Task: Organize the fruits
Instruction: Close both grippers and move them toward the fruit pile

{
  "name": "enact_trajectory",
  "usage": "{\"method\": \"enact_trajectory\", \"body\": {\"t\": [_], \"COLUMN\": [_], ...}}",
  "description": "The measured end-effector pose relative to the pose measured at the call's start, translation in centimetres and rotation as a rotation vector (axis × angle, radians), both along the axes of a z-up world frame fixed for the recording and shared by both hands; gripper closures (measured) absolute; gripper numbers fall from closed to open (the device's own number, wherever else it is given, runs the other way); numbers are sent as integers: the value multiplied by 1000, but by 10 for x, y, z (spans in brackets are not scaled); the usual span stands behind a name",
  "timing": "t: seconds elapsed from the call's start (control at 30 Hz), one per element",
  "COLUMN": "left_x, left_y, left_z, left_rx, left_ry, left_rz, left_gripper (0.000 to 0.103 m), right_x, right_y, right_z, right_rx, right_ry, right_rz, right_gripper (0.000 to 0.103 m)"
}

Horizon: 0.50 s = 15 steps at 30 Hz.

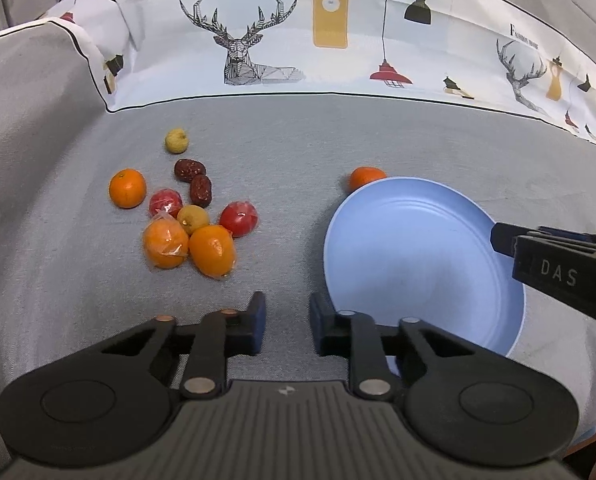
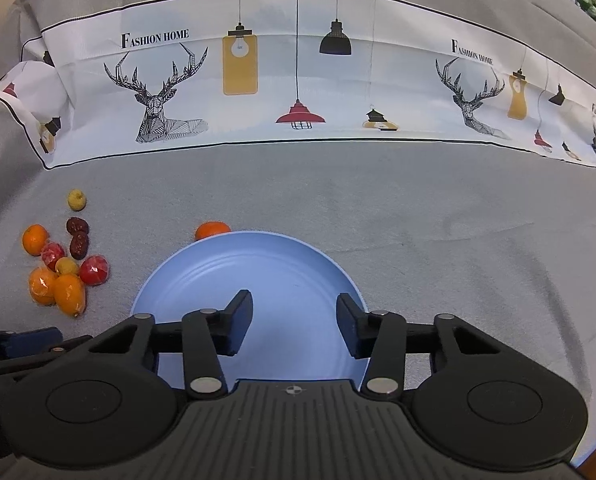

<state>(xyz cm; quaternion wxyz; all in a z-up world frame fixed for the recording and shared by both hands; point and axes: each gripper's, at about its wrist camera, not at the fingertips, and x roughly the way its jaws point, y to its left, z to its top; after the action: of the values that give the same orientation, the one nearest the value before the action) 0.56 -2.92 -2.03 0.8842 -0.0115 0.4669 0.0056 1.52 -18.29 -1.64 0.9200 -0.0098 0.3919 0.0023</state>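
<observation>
An empty light-blue plate [image 1: 418,248] lies on the grey cloth; it also shows in the right wrist view [image 2: 257,264]. A cluster of fruit lies to its left: oranges [image 1: 165,244], red fruits [image 1: 238,219], two dark dates [image 1: 200,190] and small yellow fruits [image 1: 176,141]. The same cluster [image 2: 69,292] sits at the left of the right wrist view. One orange [image 1: 366,178] rests behind the plate [image 2: 212,230]. My left gripper [image 1: 286,320] is open and empty above the cloth, left of the plate. My right gripper [image 2: 294,322] is open and empty over the plate.
A white printed cloth with deer and lamps [image 1: 257,40] rises behind the grey surface. The right gripper's body [image 1: 558,268] reaches in over the plate's right rim. The left gripper's fingers [image 2: 17,340] show at the lower left.
</observation>
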Motion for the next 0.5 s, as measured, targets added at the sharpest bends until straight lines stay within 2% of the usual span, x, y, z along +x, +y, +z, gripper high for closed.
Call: {"method": "enact_trajectory", "body": {"t": [0.07,0.13,0.2,0.3,0.5], "left_x": [-1,-1,-2,-1,0], "left_y": [-1,-3,-5,-6,-6], "left_z": [0,1,1,1,1], "left_rx": [0,0,2,7,11], "left_ry": [-3,-7,-15,-17,-12], "left_rz": [-9,-21,-26,-31,-31], "left_gripper": [95,100,102,103,103], "right_x": [1,0,0,-1,0], "right_y": [0,0,-1,1,1], "right_z": [-1,-1,-2,-3,-3], "right_rx": [-1,-2,1,-9,-14], "right_ry": [9,-5,-18,-27,-22], "right_rz": [2,1,4,14,9], "right_gripper": [75,91,98,103,103]}}
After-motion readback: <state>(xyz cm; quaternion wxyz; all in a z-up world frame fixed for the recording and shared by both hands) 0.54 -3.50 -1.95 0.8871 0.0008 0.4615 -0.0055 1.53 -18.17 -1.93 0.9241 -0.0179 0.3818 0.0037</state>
